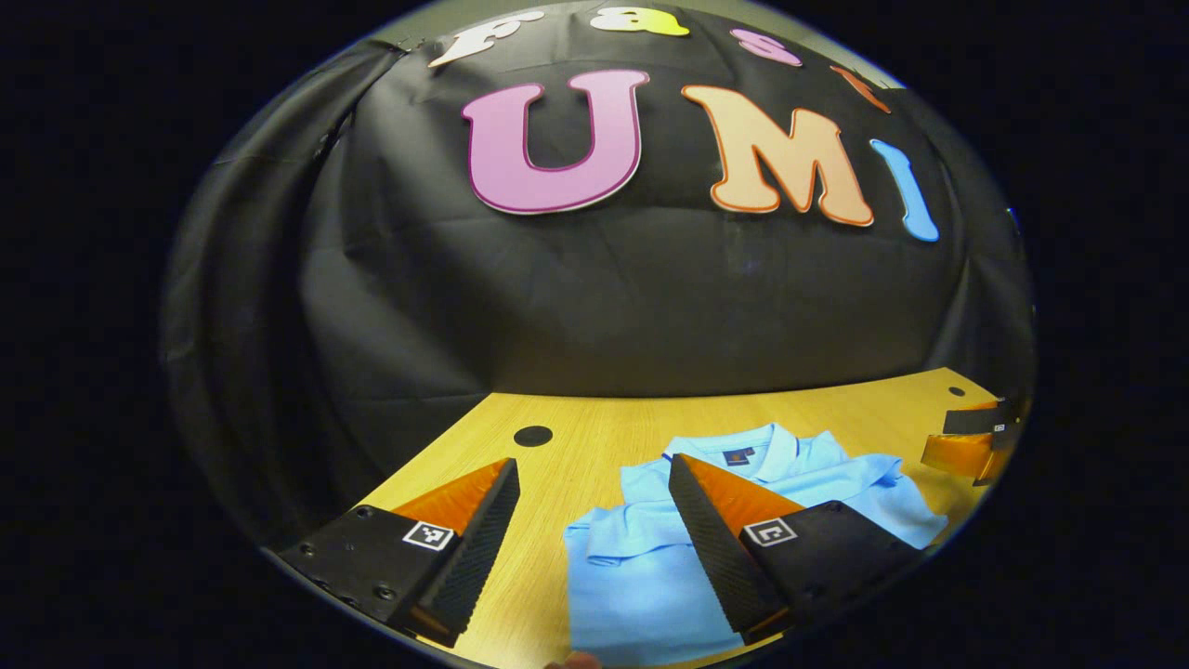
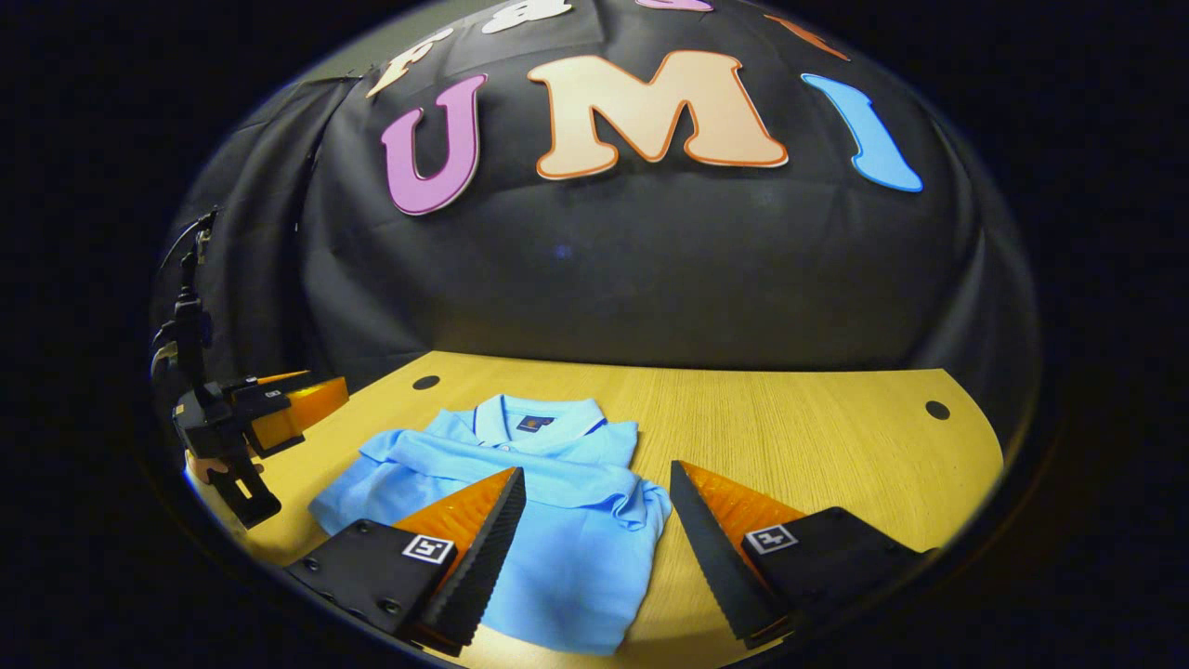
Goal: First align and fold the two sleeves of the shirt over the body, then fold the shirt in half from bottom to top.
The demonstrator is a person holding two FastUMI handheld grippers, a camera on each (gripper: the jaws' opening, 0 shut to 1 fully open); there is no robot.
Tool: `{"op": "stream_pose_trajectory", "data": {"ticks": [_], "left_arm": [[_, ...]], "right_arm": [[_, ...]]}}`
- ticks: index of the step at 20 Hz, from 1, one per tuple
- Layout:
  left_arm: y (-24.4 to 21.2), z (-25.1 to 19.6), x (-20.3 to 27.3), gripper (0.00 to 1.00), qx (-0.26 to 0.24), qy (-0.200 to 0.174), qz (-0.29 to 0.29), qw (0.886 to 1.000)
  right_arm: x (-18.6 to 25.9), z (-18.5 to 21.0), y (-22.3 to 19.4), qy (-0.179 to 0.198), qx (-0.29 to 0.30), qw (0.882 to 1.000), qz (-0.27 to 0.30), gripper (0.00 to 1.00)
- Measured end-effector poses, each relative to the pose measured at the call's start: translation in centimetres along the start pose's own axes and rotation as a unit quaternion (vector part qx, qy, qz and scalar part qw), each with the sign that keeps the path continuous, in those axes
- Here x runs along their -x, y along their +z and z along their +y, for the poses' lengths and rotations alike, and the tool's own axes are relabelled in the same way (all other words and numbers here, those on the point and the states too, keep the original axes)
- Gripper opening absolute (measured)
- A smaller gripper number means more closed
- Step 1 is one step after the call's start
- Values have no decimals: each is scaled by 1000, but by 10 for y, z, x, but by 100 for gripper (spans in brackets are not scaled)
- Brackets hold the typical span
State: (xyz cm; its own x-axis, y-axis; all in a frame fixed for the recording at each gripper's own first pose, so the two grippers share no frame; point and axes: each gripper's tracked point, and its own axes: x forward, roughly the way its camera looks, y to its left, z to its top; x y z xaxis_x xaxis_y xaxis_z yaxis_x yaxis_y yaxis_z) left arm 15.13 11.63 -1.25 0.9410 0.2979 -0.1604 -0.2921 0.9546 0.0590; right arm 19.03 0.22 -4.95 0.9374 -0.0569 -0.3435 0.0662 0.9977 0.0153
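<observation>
Hovering wide open and holding nothing, the left gripper [image 1: 594, 478] and right gripper [image 2: 597, 483] hang above the shirt [image 2: 557, 502], which lies on the wooden table [image 2: 790, 418], sleeves folded in.

Light blue shirt [image 2: 557, 520] on yellow wood-grain table [image 2: 817, 418].
</observation>
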Motion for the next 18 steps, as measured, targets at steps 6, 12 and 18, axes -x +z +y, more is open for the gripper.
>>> {"op": "stream_pose_trajectory", "data": {"ticks": [6, 12, 18], "left_arm": [[-21, 2, 59, 97, 21, 2, -8, 1000], [-54, -19, 87, 97, 46, -19, -4, 999], [-44, -37, 97, 97, 23, -34, -37, 998]], "right_arm": [[66, 2, -14, -7, 30, 998, -47, 94], [95, 5, -34, 0, 33, 996, -82, 98], [107, 20, -24, 7, 51, 990, -132, 98]]}}
